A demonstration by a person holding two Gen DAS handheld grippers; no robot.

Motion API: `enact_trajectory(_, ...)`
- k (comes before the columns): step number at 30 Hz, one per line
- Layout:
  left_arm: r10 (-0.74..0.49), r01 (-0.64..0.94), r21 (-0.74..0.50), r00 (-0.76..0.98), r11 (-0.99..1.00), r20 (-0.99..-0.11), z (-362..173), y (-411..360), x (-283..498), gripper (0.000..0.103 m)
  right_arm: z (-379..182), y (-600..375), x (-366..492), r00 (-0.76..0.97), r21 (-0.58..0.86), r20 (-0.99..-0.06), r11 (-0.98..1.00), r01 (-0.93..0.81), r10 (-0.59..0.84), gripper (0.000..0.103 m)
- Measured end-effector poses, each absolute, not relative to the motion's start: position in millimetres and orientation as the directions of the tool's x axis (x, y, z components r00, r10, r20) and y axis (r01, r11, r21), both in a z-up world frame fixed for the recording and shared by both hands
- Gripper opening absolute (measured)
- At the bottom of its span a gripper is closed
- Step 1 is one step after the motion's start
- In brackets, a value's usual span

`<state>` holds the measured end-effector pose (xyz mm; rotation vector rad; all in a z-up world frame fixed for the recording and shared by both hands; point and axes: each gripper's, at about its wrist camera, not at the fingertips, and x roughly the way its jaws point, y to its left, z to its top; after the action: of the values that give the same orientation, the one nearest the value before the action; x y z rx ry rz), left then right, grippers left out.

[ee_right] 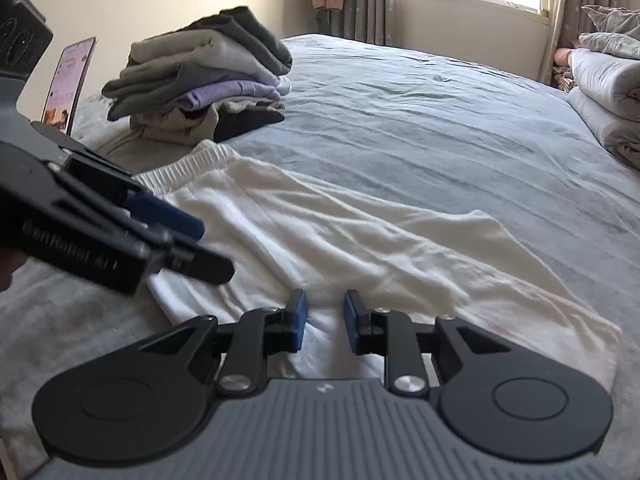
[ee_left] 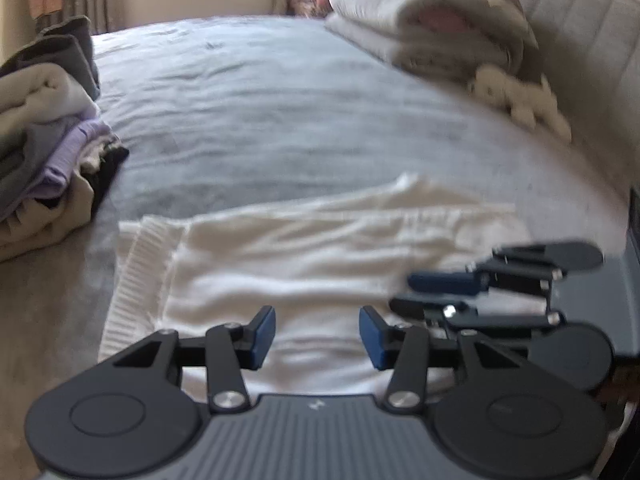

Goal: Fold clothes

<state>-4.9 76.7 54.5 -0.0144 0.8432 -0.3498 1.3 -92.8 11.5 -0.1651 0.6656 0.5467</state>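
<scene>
White shorts with a ribbed waistband (ee_left: pixel 304 256) lie flat on the grey bed sheet, waistband to the left; they also show in the right wrist view (ee_right: pixel 360 240). My left gripper (ee_left: pixel 317 336) is open and empty, hovering over the near edge of the shorts. My right gripper (ee_right: pixel 325 320) is open with a narrower gap, empty, just above the shorts' near edge. In the left wrist view the right gripper (ee_left: pixel 404 294) comes in from the right. In the right wrist view the left gripper (ee_right: pixel 208 246) comes in from the left over the waistband end.
A stack of folded clothes (ee_right: pixel 208 76) sits beyond the waistband, also in the left wrist view (ee_left: pixel 44 140). Rolled bedding and pillows (ee_left: pixel 424 28) lie at the head of the bed (ee_left: pixel 280 120). A phone (ee_right: pixel 70 84) stands upright at far left.
</scene>
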Motion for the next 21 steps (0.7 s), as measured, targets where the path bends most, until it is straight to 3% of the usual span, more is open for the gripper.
enact_trajectory(3,-0.301,0.289,-0.147,0.618,0.946,-0.726,51,71,0,0.048,17,-92,-3,0.670,0.032,-0.591,0.843,-0.537,0.450,0.025)
enact_trajectory(21,-0.235,0.288,-0.054,0.643,0.956,-0.729,39,55,15,0.047,9,-72,-34,0.619,-0.029,-0.682,0.830,-0.557,0.391,0.028)
